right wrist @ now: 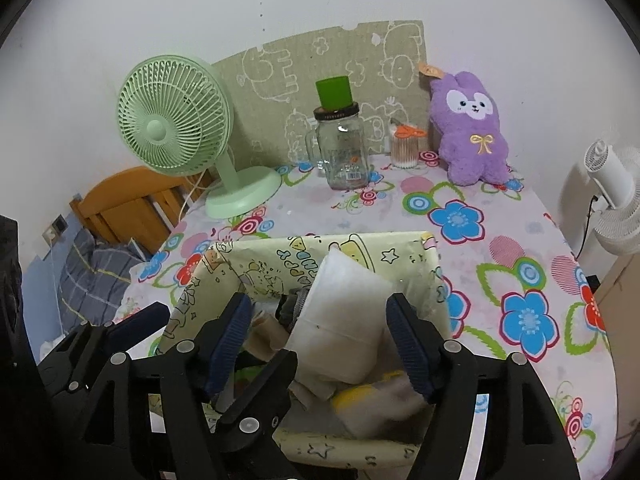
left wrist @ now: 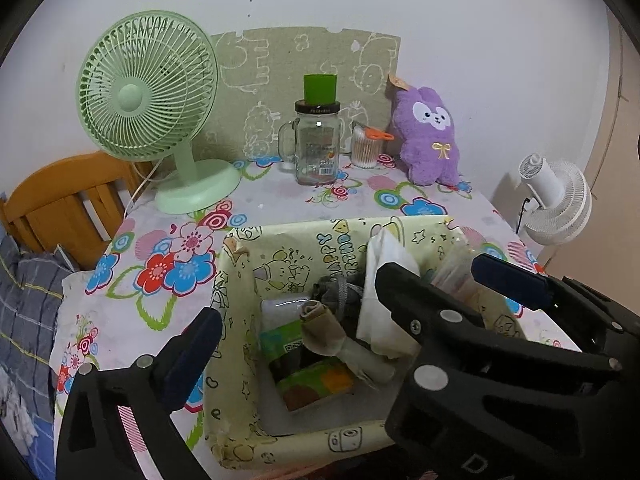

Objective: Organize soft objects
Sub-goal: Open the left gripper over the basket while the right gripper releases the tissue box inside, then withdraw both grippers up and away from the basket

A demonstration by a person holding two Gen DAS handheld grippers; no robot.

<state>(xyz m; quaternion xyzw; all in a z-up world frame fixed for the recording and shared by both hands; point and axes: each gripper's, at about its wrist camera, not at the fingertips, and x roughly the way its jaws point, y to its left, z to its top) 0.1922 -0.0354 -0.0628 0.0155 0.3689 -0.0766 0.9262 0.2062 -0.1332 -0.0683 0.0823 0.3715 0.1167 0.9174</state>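
We see a floral tablecloth (right wrist: 460, 216); above the box (left wrist: 240, 280) at its near edge, left gripper (left wrist: 348, 308) and right gripper (right wrist: 320, 336) gape, holding nothing.

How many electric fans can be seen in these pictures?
2. The green fan stands on the table's far left corner. The white fan stands beyond the table's right edge, off the table. Others may be outside the views.

Right tongs (right wrist: 320, 340) gape around a white packet (right wrist: 340, 320) (untouched) above the box (right wrist: 400, 244).
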